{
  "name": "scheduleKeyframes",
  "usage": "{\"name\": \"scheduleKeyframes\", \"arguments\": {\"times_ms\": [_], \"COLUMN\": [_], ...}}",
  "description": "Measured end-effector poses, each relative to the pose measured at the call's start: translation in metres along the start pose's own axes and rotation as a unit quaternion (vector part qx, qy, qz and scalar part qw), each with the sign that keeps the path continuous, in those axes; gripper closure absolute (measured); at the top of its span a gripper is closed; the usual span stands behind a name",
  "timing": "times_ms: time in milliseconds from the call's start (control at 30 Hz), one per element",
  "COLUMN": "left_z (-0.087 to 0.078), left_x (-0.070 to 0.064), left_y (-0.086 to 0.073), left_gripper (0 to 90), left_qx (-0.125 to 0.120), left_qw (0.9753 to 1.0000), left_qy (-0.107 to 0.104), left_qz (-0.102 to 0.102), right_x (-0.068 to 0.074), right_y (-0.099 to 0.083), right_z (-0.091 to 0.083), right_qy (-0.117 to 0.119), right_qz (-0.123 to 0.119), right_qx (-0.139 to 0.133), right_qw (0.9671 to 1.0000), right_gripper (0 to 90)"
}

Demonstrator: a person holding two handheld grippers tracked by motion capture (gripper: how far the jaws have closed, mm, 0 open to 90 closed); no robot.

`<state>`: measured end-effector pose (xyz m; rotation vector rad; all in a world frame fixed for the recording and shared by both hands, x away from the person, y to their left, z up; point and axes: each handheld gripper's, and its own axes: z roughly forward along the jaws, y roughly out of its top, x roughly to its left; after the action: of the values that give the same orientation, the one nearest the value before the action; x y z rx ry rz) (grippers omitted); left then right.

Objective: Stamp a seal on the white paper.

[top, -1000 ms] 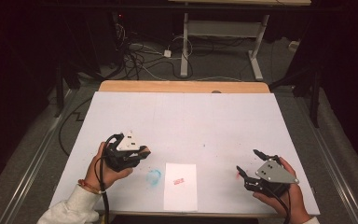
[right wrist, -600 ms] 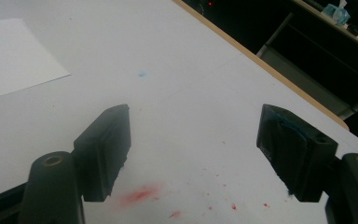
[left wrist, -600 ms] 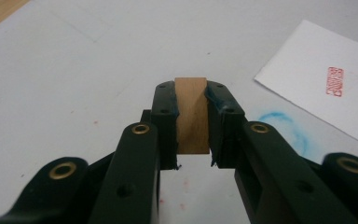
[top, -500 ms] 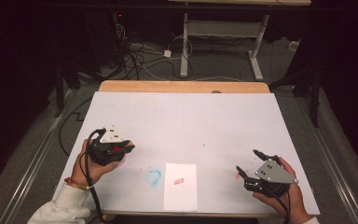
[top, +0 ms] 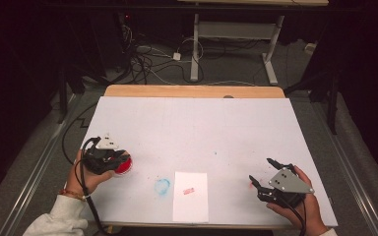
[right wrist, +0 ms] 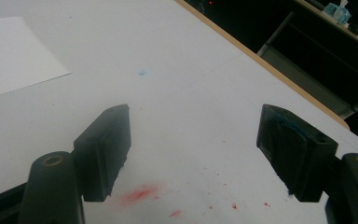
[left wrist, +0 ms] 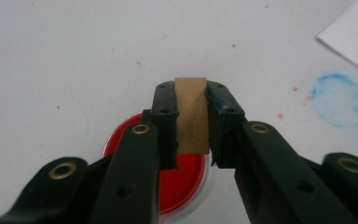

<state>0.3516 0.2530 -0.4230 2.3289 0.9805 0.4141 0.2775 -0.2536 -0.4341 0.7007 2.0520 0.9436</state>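
The table (top: 197,128) is carrying everything, and a white sheet of paper (top: 191,195) is lying near its near edge, about midway along. Beside the left edge, you are holding your left gripper (left wrist: 190,116) directly over the round red ink pad (left wrist: 186,184). Its jaws are clamping a small wooden stamp block (left wrist: 192,114) between them, the block standing upright above the pad. By the near right corner, your right gripper (right wrist: 193,154) is hanging with jaws spread wide, gripping nothing, over a red smear (right wrist: 140,193).
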Motion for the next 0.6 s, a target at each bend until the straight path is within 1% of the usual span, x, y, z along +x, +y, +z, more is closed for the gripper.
{"name": "scheduleKeyframes", "arguments": {"times_ms": [133,200,433,500,600], "left_z": [0.007,0.008,0.014,0.016,0.020], "left_x": [0.007,0.010,0.013,0.013,0.014], "left_y": [-0.005,-0.007,-0.011,-0.012,-0.013], "left_gripper": [73.4,73.4,73.4,73.4,73.4], "left_qx": [0.015,0.017,0.036,0.039,0.049], "left_qw": [0.9998,0.9997,0.9992,0.9991,0.9986], "left_qy": [0.001,0.000,-0.006,-0.005,-0.004], "left_qz": [-0.010,-0.017,-0.018,-0.019,-0.017], "right_x": [0.000,0.000,0.000,0.000,0.000], "right_y": [0.000,0.000,0.000,0.000,0.000], "right_z": [0.001,0.001,0.001,0.001,0.002], "right_qy": [0.001,0.001,-0.001,-0.003,-0.004], "right_qz": [-0.001,0.000,-0.001,-0.002,-0.002], "right_qx": [0.004,0.003,0.006,0.008,0.010], "right_qw": [1.0000,1.0000,1.0000,1.0000,0.9999], "right_gripper": [26.7,26.7,27.0,27.0,27.2]}}
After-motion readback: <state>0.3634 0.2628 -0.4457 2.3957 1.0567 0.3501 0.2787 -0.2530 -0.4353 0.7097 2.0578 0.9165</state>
